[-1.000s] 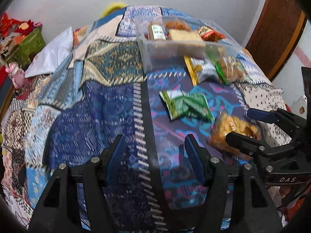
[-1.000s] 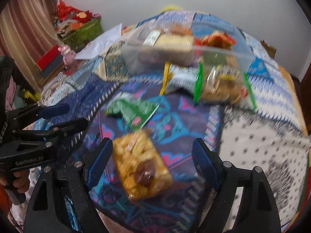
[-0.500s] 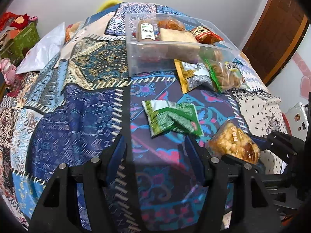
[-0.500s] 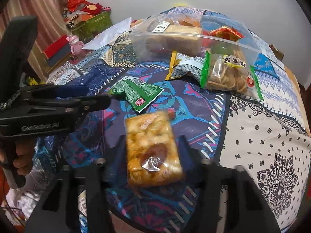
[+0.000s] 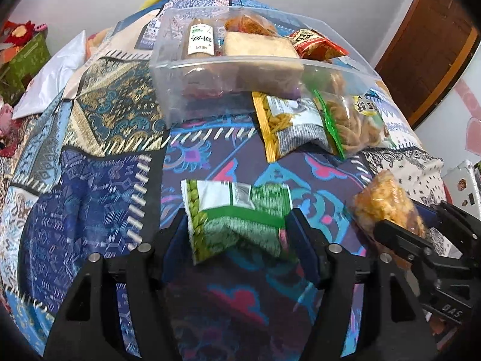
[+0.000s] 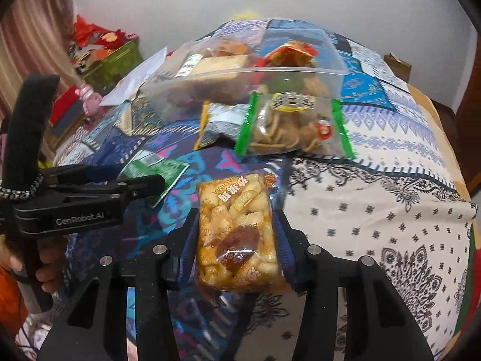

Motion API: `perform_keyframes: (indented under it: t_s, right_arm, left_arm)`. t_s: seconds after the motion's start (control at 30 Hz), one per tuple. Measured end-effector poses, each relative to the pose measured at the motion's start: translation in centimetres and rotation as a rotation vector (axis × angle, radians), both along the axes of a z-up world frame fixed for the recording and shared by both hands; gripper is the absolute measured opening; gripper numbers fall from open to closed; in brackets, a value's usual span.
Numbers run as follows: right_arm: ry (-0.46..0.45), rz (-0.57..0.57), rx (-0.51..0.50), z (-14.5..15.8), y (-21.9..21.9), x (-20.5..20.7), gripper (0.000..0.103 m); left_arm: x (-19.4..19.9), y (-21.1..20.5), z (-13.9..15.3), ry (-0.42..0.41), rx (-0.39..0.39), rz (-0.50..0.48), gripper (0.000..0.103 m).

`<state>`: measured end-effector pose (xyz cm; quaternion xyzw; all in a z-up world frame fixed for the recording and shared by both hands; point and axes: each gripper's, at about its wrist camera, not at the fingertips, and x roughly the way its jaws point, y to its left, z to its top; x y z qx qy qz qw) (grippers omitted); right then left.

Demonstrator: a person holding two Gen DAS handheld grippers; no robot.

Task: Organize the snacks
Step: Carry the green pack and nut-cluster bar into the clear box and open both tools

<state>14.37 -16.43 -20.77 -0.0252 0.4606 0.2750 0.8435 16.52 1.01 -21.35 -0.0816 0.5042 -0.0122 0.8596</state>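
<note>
My right gripper [image 6: 237,234] is shut on an orange snack packet [image 6: 236,231] and holds it above the bed; the packet also shows in the left wrist view [image 5: 387,207]. My left gripper [image 5: 236,234] is open with its fingers on either side of a green snack packet [image 5: 237,219] lying on the quilt; the green packet also shows in the right wrist view [image 6: 156,171]. A clear plastic bin [image 5: 240,69] holding several snacks sits farther back, also visible in the right wrist view [image 6: 249,69].
A yellow-grey snack bag [image 5: 288,123] and a clear green-edged bag of twists [image 5: 351,120] lean against the bin's front. The patterned quilt [image 5: 99,180] covers the bed. A wooden door [image 5: 433,39] stands at right; boxes and toys [image 6: 102,51] sit at left.
My right gripper closed on the orange packet and lifted it off the quilt. My left gripper moved forward until its fingers straddle the green packet.
</note>
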Motion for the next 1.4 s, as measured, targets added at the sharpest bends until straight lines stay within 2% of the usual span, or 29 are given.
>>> perform_keyframes:
  t_s: [0.13,0.17,0.23,0.27,0.43,0.53,0.67,1.0,1.23,1.4]
  right_arm:
    - [0.001,-0.014,0.010,0.1,-0.3,0.6,0.044]
    - [0.000,-0.017,0.012,0.2,-0.3,0.7,0.044]
    - [-0.004,-0.023,0.020,0.4,-0.4,0.9,0.044]
    - [-0.007,-0.026,0.024,0.6,-0.5,1.0,0.044]
    - [-0.028,-0.044,0.045,1.6,-0.7,1.7,0.044]
    - [-0.045,-0.051,0.052,2.3,-0.8,2.1,0.044]
    - [-0.070,-0.058,0.055,3.3,-0.7,3.0,0.044]
    - [-0.160,-0.089,0.092,6.8,-0.2,6.6,0.044]
    - [-0.195,-0.097,0.104,8.0,1.1,9.9,0.044]
    - [-0.196,-0.089,0.098,7.7,2.8,12.1,0.044]
  left_arm:
    - [0.4,0.1,-0.5,-0.040,-0.010,-0.002,0.065]
    - [0.2,0.1,-0.5,-0.051,-0.007,0.002,0.057]
    - [-0.1,0.3,-0.3,-0.061,-0.021,-0.003,0.051]
    - [-0.3,0.6,-0.2,-0.065,-0.036,-0.001,0.041]
    - [-1.5,1.2,0.8,-0.088,-0.057,-0.014,0.031]
    - [-2.1,1.1,1.9,-0.126,-0.033,-0.026,0.030]
    - [-2.3,1.4,3.7,-0.173,-0.037,-0.016,0.030]
    - [0.7,2.9,9.2,-0.319,-0.036,0.010,0.030]
    - [3.9,3.8,10.9,-0.378,-0.026,0.045,0.030]
    - [7.1,4.4,10.6,-0.393,0.005,0.081,0.030]
